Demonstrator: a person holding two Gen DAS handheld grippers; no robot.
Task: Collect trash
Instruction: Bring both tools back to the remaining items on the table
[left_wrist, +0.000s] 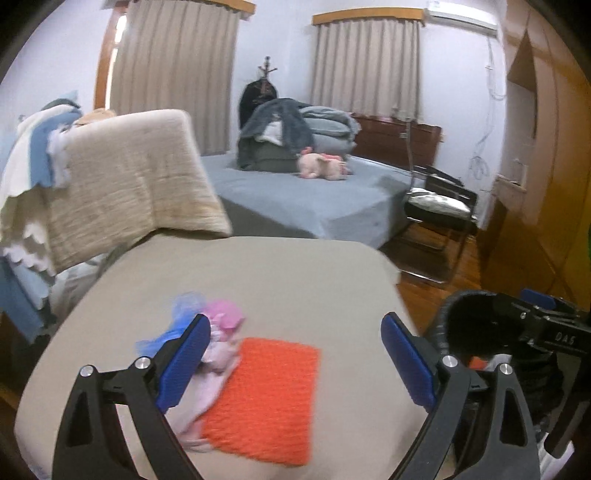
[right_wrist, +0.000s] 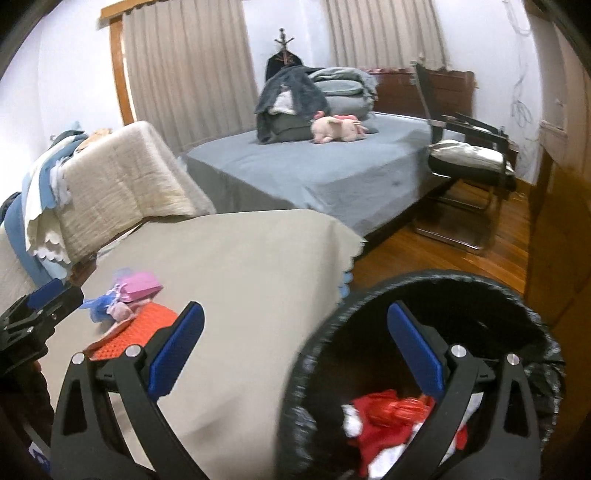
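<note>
1. The landmark here is the low table (left_wrist: 332, 280) with the tan cloth on it. All the trash still left sits on the side of that table away from the bin.

2. The orange sheet (left_wrist: 266, 398) lies flat on the cloth. Its long side runs away from the left claw (left_wrist: 295, 365), tipped a little to one side. A pink scrap (left_wrist: 223, 325) and a blue scrap (left_wrist: 177, 332) are bunched up touching its far corner.

3. The left claw hangs right over the orange sheet with both blue pads spread wide and nothing between them. One pad is just beside the pink scrap, the other is near the table's edge on the bin side.

4. The right claw (right_wrist: 295, 354) is spread wide too, and holds nothing. It hangs over the table's edge, with one pad above the cloth and the other above the black bin (right_wrist: 424, 332).

5. The bin stands on the floor, just beside the table. Red and white trash (right_wrist: 388, 424) already lies inside it.

6. So the left claw is the nearer one to the pile. I think it should go down on the sheet across its short side, since a flat sheet is hard to pinch.
</note>
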